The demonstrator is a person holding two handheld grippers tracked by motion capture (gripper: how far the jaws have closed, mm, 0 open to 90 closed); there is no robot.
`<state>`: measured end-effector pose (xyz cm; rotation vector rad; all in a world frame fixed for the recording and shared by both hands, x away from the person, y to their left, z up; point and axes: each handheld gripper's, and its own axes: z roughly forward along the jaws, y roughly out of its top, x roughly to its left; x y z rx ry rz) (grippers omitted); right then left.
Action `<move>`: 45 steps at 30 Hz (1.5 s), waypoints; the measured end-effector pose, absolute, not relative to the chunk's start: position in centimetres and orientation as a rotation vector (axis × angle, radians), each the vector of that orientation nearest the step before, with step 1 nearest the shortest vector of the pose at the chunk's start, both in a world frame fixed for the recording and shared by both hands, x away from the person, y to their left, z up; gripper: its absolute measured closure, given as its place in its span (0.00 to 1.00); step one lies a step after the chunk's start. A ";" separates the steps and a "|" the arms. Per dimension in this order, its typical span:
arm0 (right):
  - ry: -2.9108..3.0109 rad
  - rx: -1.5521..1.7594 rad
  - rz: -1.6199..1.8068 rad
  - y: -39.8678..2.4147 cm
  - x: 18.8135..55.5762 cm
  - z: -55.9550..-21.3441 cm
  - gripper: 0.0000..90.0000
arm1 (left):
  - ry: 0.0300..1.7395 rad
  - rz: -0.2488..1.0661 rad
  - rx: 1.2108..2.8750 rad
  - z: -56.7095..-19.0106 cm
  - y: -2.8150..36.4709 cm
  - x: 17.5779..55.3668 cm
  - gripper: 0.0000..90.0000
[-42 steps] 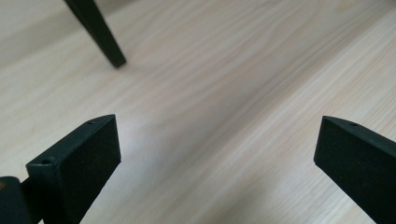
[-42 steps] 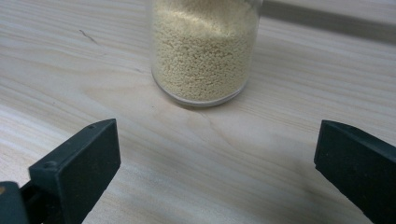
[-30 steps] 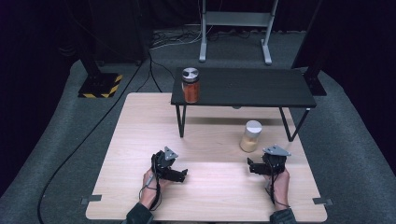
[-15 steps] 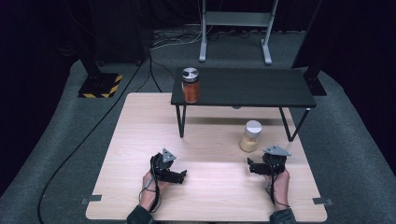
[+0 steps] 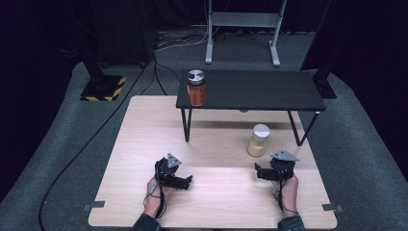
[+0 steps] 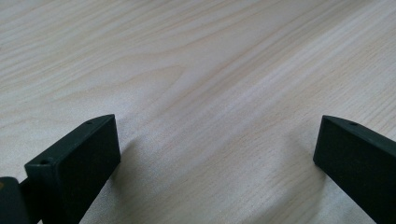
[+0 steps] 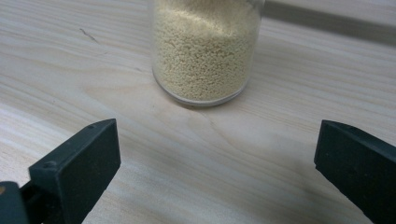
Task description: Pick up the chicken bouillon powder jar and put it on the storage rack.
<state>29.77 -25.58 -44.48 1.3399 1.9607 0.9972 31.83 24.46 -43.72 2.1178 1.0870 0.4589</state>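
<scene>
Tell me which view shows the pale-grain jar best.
High view: the whole pale-grain jar shows upright on the wooden table, silver lid included, just ahead of the right claw. The right gripper view shows its lower body close, grains sharp, top cut off.

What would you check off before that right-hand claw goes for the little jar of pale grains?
1. Right gripper open wide: ok.
2. Pale grain jar ahead between the jaws, not yet inside them: ok.
3. Jar upright, silver lid on: ok.
4. Table between gripper and jar bare: ok.
5. Left gripper open, resting apart from the jar: ok.
6. Orange jar on the black shelf, out of the way: ok.
</scene>
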 end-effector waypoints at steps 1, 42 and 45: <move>1.960 1.339 0.998 -25.6 29.8 -44.5 0.00 | 1.087 0.459 2.118 -43.7 24.5 31.8 0.00; 1.859 1.282 1.100 -25.7 28.5 -44.3 0.00 | 1.087 0.458 2.119 -43.7 24.5 31.9 0.00; 1.843 1.257 1.144 -25.8 28.8 -43.8 0.00 | 1.087 0.458 2.119 -43.7 24.5 31.9 0.00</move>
